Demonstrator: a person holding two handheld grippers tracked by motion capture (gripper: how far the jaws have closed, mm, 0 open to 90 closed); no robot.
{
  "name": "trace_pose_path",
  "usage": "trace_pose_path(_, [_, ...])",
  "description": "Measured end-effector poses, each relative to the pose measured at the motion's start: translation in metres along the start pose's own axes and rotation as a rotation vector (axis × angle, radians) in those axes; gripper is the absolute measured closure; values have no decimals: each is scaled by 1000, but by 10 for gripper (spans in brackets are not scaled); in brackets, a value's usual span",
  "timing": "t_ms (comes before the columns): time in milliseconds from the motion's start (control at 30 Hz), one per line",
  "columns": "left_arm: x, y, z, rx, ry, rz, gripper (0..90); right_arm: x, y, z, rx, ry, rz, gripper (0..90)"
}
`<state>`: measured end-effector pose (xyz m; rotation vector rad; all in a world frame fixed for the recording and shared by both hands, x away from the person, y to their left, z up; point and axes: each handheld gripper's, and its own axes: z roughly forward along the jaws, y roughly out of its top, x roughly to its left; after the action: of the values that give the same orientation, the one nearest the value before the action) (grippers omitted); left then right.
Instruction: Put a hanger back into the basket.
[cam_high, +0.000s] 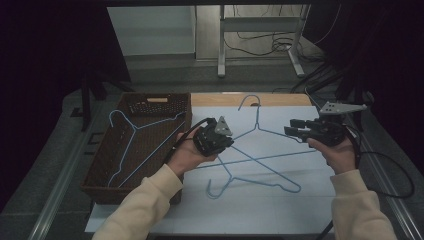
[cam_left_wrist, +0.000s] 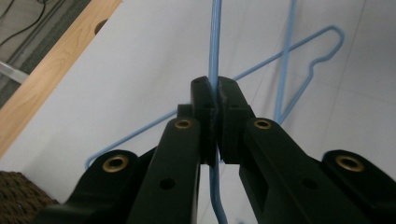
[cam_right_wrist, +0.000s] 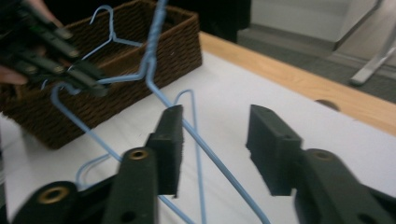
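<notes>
A blue wire hanger (cam_high: 257, 118) hangs just above the white table top between both hands, hook pointing away from me. My left gripper (cam_high: 231, 140) is shut on one of its arms; in the left gripper view the wire (cam_left_wrist: 214, 42) runs straight up out of the shut left gripper (cam_left_wrist: 215, 88). My right gripper (cam_high: 290, 128) stands open around the hanger's other arm. In the right gripper view that wire (cam_right_wrist: 208, 151) passes between the two pads of the right gripper (cam_right_wrist: 215, 135), close to the left pad (cam_right_wrist: 173, 140). A second blue hanger (cam_high: 272, 173) lies flat on the table below.
A brown wicker basket (cam_high: 98, 186) stands at the table's left with a third blue hanger (cam_high: 134, 128) inside it. A wooden strip (cam_high: 285, 99) edges the far side of the white top (cam_high: 280, 215). Table legs and cables are on the floor beyond.
</notes>
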<state>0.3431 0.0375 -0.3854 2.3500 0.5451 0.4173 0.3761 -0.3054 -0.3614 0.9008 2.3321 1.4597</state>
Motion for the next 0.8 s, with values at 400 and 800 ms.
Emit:
trace_pose_path(400, [8, -19, -42, -99, 16, -133, 878, -4, -23, -4, -27, -35, 47, 426])
trace_pose_path(800, [20, -42, -85, -207, 54, -220, 879, -1, -42, 3, -23, -28, 75, 385])
